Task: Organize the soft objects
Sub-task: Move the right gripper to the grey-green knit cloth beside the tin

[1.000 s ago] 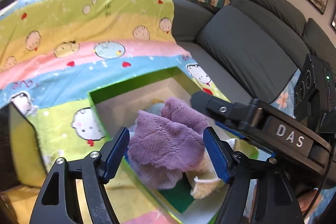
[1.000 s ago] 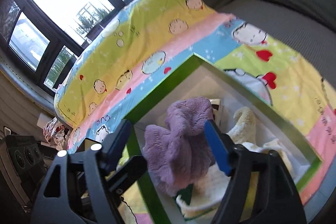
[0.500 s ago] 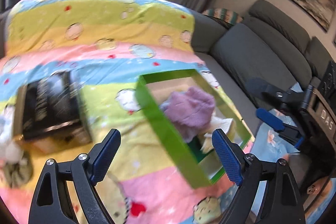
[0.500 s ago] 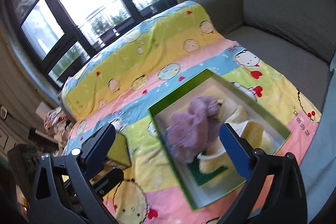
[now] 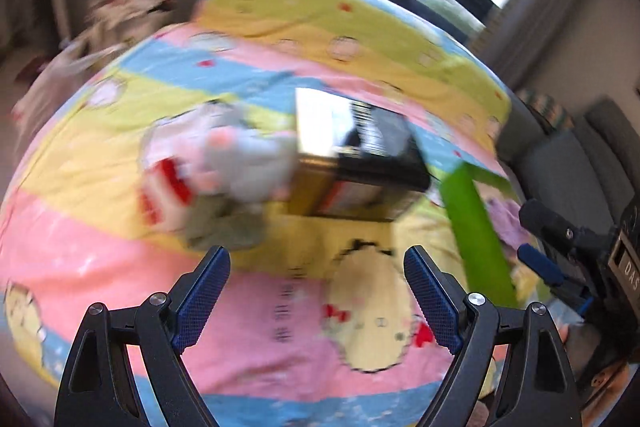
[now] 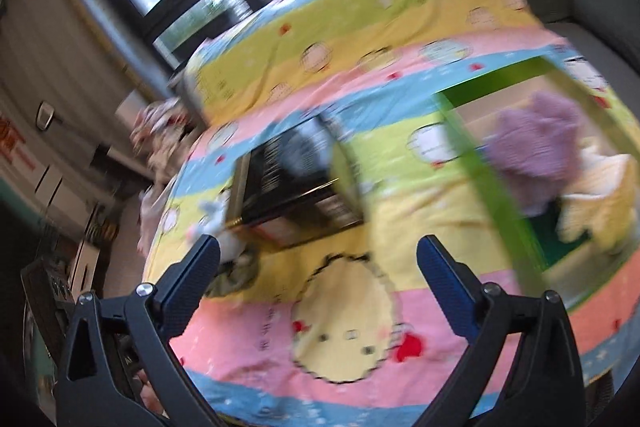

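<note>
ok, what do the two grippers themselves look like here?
Both match: the left gripper and right gripper have black angular frames with triangular cut-outs and silver screws. Their fingers carry dark blue textured pads. Seen from the left wrist view, the right unit's black body bears white lettering, partly cut off.

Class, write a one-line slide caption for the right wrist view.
Open right gripper above a cartoon bedsheet, purple knit already in the green box, dark box alongside.

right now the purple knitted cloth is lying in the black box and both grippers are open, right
Not quite. The purple knitted cloth is in the green box, not the black box, as the right wrist view shows. Both the left gripper and right gripper are open.
</note>
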A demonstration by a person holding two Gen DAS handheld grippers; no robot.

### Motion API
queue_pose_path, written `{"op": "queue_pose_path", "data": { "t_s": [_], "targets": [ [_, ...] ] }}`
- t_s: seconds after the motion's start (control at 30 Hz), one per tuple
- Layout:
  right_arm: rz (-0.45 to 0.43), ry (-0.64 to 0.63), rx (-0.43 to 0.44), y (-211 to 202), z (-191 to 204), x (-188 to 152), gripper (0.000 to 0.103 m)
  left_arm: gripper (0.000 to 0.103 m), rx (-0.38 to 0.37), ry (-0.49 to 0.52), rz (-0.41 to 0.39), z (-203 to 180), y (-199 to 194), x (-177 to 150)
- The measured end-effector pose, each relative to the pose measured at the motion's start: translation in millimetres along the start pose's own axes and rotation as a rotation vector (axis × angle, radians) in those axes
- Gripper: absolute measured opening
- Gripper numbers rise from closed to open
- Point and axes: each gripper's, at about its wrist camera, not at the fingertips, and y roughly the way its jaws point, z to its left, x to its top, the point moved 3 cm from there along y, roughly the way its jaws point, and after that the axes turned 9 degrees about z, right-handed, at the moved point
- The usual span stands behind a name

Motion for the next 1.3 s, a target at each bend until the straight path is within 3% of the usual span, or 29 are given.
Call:
{"op": "queue_pose_path", "data": {
  "t_s": [0.2, 0.3, 0.37, 0.7, 0.83, 0.93, 1.1, 1.3],
  "targets": [
    [0.127, -0.058, 0.084, 54, 47, -8, 0.093, 0.089, 0.033, -0.134, 0.004, 58, -1, -9],
    [0.196, -0.067, 0.111, 86, 70, -12, 0.084, 0.089, 0.039, -0.174, 0.013, 76, 1, -15],
    [0.242, -0.094, 0.112, 106, 85, -16, 0.078, 0.089, 0.045, -0.196, 0.021, 85, 2, -17],
    [0.39, -0.166, 0.036, 188, 115, -31, 0.067, 0.089, 0.057, -0.28, 0.079, 118, 12, -30],
    [0.422, -0.165, 0.026, 211, 113, -36, 0.046, 0.089, 0.05, -0.277, 0.082, 119, 11, -31],
    [0.42, -0.18, 0.029, 216, 109, -40, 0.003, 0.089, 0.049, -0.275, 0.086, 120, 12, -31],
    [0.417, -0.186, 0.103, 197, 100, -48, 0.002, 0.089, 0.048, -0.267, 0.091, 117, 14, -30],
    [0.339, -0.161, 0.168, 136, 69, -49, 0.003, 0.089, 0.037, -0.236, 0.1, 103, 19, -29]
  ]
}}
